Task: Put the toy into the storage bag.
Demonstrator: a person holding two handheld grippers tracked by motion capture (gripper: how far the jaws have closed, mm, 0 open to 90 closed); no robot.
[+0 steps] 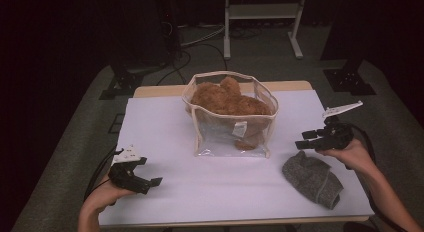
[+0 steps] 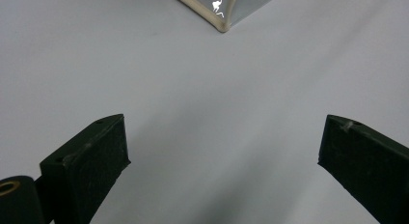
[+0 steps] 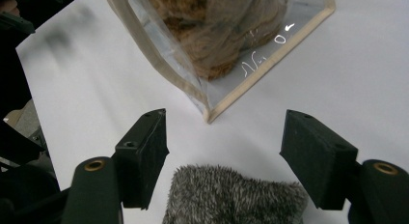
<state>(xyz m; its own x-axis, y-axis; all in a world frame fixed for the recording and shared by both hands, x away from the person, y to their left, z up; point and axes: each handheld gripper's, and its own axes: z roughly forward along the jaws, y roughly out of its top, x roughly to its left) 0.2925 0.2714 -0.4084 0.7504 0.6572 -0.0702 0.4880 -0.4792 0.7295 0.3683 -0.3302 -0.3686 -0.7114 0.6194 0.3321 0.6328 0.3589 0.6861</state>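
Dark floor and a pale shelf frame lie beyond our white table, which fills most of the high view. At its middle stands a clear bag with cream piping, open at the top, holding a brown plush toy. We see a small white label on the bag's front and white marks on the plastic in the right gripper view, both too small to read. Near the right front corner lies a grey fuzzy cloth; our right gripper hovers just over it, jaws spread wide, the cloth cut off by the bottom edge. Our left gripper sits at the front left, jaws also spread, nothing between them
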